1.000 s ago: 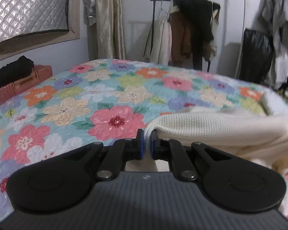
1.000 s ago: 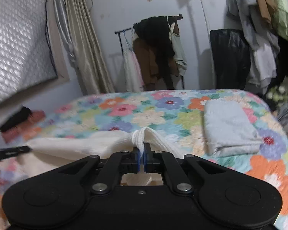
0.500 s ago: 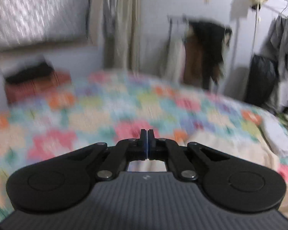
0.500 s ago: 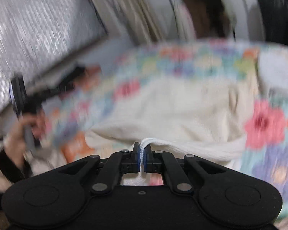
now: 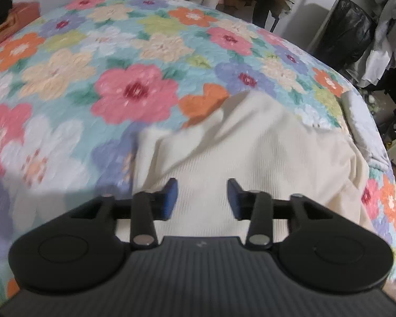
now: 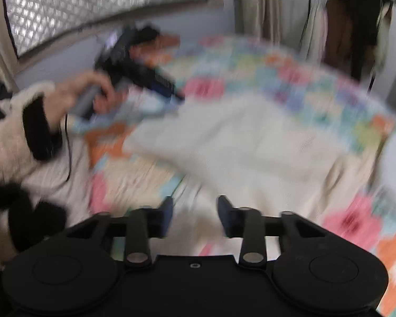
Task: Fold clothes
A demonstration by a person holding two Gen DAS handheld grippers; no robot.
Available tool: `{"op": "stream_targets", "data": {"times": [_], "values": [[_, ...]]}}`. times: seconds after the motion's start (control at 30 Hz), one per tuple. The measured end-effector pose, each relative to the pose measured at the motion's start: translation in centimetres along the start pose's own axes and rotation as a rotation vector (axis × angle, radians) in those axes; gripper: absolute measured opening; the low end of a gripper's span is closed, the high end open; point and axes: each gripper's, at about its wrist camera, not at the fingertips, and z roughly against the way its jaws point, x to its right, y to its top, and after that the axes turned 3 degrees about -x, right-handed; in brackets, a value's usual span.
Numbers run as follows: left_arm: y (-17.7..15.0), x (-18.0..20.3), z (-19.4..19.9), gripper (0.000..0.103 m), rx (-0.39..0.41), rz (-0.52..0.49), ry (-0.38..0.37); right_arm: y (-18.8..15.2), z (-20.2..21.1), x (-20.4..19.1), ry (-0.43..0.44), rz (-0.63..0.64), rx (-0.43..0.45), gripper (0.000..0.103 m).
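Cream knit garment [image 5: 253, 142]: lying rumpled on floral bedspread [image 5: 134, 52], at its near right part. Left gripper [image 5: 201, 198]: spread wide, empty, above the cloth. Right gripper [image 6: 194, 215]: spread wide, empty. Room: clothes rack [image 6: 353, 26], curtain [image 6: 253, 5], orange suitcase [image 5: 10, 18] beside bed
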Motion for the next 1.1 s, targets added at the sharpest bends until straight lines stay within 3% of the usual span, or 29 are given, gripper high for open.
{"op": "stream_targets", "data": {"times": [0.1,0.17,0.33,0.47,0.57,0.7,0.83,0.87,0.9,0.93,0.97,1.0,1.03,1.1], "values": [[2.1,0.9,-2.8,0.058,0.019,-0.029,-0.016,2.2,-0.8,3.8,-0.053,-0.091,0.057,0.047],[2.5,0.6,-4.0,0.059,0.013,-0.019,-0.023,3.1,-2.7,7.1,-0.102,-0.157,0.070,0.052],[3.2,-0.5,-7.0,0.059,-0.004,0.009,-0.039,3.5,-9.4,18.2,-0.146,-0.503,0.040,0.053],[3.8,-1.3,-9.4,0.062,-0.018,0.031,-0.053,2.8,-13.2,22.4,-0.290,-0.550,0.018,0.053],[4.2,-2.0,-11.2,0.070,-0.029,0.048,-0.062,0.9,-14.1,25.0,-0.327,-0.593,0.040,0.058],[4.3,-2.2,-12.3,0.071,-0.040,0.053,-0.111,-1.9,-15.5,27.1,-0.239,-0.644,0.016,0.060],[4.2,-2.2,-12.9,0.073,-0.049,0.052,-0.175,-2.4,-17.0,27.5,-0.182,-0.690,0.043,0.065],[4.1,-2.1,-13.1,0.073,-0.051,0.035,-0.182,-2.3,-17.5,27.4,-0.170,-0.695,0.047,0.061],[3.9,-1.7,-13.3,0.071,-0.053,0.010,-0.177,-1.9,-17.8,26.7,-0.183,-0.652,0.047,0.054],[3.7,-1.4,-13.4,0.070,-0.055,-0.017,-0.170,-1.6,-18.0,26.0,-0.195,-0.608,0.048,0.025],[3.6,-1.0,-13.4,0.059,-0.055,-0.027,-0.166,-1.2,-18.2,25.3,-0.208,-0.565,0.048,0.020],[3.5,-0.6,-13.4,0.035,-0.056,-0.032,-0.163,-0.8,-18.0,24.5,-0.263,-0.518,0.058,0.019],[3.4,-0.3,-13.4,0.022,-0.056,-0.038,-0.160,-0.3,-17.8,23.7,-0.318,-0.471,0.068,0.017],[3.5,0.0,-12.9,0.013,-0.038,-0.001,-0.142,0.5,-16.5,22.7,-0.416,-0.432,0.115,0.015]]}}
